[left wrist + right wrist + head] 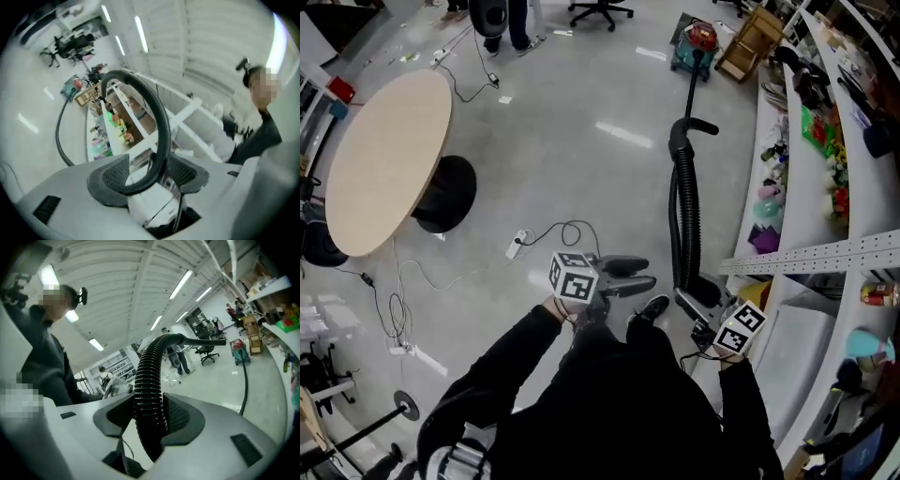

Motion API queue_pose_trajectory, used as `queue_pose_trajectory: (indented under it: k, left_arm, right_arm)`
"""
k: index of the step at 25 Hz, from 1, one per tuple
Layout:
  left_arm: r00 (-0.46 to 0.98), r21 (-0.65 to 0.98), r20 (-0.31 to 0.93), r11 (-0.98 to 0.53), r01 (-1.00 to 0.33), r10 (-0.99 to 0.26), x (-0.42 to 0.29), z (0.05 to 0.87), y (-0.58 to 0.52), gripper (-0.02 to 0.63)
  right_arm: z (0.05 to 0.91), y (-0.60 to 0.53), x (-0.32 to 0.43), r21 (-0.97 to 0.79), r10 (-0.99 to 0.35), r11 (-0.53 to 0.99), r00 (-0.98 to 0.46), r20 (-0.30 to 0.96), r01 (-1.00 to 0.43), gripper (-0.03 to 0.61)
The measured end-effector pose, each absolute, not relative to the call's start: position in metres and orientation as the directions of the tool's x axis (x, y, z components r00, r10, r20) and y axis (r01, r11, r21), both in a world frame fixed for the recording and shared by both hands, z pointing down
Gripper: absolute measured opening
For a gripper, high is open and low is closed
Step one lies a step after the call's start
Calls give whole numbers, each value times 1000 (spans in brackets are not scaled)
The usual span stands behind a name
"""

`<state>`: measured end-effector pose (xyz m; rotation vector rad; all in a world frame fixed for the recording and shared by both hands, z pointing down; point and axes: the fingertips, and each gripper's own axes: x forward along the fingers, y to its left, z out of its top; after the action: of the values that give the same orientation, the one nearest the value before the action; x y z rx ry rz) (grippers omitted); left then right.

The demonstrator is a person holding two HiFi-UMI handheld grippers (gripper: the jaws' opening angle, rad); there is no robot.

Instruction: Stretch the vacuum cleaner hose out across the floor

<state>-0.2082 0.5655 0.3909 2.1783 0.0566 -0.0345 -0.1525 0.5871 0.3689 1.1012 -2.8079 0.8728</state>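
The black ribbed vacuum hose [682,206] runs along the floor beside the shelves, from its curved handle end [689,125] down to my right gripper [692,292]. A thinner black tube leads on from the handle to the teal and red vacuum cleaner [698,42]. In the right gripper view my right gripper [150,420] is shut on the hose [149,380], which rises between the pads. My left gripper [649,274] hangs open just left of the hose. In the left gripper view the hose [159,117] arcs past the wide jaws of the left gripper [147,180], untouched by the pads.
White shelves [825,187] full of small goods line the right side. A round wooden table [389,159] on a black base stands at left, with a power strip and cables [517,246] on the floor. An office chair [600,11] and a standing person [506,23] are far back.
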Motion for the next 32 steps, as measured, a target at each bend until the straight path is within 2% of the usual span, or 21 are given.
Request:
queue_pose_trajectory:
  k: [2, 4, 5, 7, 8, 11, 12, 13, 14, 16, 20, 22, 25, 27, 30, 32]
  left_arm:
    - [964, 888, -253, -415, 196, -85, -229, 354, 533, 338]
    - [897, 888, -406, -307, 342, -174, -239, 321, 513, 370]
    - [882, 885, -428, -290, 365, -195, -240, 313, 509, 368]
    - [893, 898, -399, -284, 335, -208, -236, 315, 514, 355]
    - [906, 909, -369, -283, 305, -208, -233, 321, 523, 245]
    - [952, 911, -265, -363, 196, -151, -226, 340, 566, 210]
    - [967, 886, -231, -434, 165, -106, -222, 341, 586, 202]
    - [980, 846, -192, -515, 137, -55, -216, 340, 607, 185]
    - [990, 795, -144, -596, 111, -7, -209, 338, 630, 183]
    - [997, 683, -56, -726, 80, 57, -193, 333, 674, 181]
    - [998, 547, 23, -836, 34, 55, -174, 322, 739, 175]
    - [993, 466, 112, -884, -14, 44, -167, 329, 766, 174]
    - [944, 303, 322, -953, -25, 78, -162, 363, 818, 175]
    - [898, 217, 428, -976, 8, 102, -166, 384, 853, 175]
    - [838, 124, 532, -990, 62, 119, -171, 409, 892, 173]
    - [799, 61, 590, -994, 93, 111, -173, 428, 912, 173]
  right_arm:
    - [374, 611, -194, -403, -548, 683, -793, 267, -609, 190]
    - [387, 630, -225, -356, -474, 736, -814, 335, -576, 189]
    - [394, 638, -234, -361, -452, 743, -821, 349, -563, 189]
    - [408, 649, -241, -413, -433, 727, -834, 342, -548, 188]
    - [415, 656, -241, -434, -424, 719, -837, 345, -543, 189]
    - [442, 681, -243, -413, -386, 712, -808, 446, -568, 196]
    - [451, 691, -243, -389, -375, 709, -782, 498, -588, 252]
    - [459, 701, -241, -355, -369, 709, -750, 550, -609, 353]
    - [467, 712, -237, -315, -371, 711, -715, 593, -629, 393]
    - [472, 734, -221, -266, -399, 696, -668, 629, -667, 408]
    - [450, 777, -180, -332, -518, 584, -655, 550, -741, 407]
    - [428, 806, -160, -369, -564, 580, -684, 462, -727, 407]
    - [363, 844, -147, -605, -585, 599, -803, 116, -525, 406]
    - [323, 844, -135, -731, -642, 553, -764, -67, -401, 405]
    - [287, 815, -122, -795, -733, 479, -667, -130, -372, 407]
    - [267, 798, -127, -819, -747, 462, -647, -153, -340, 407]
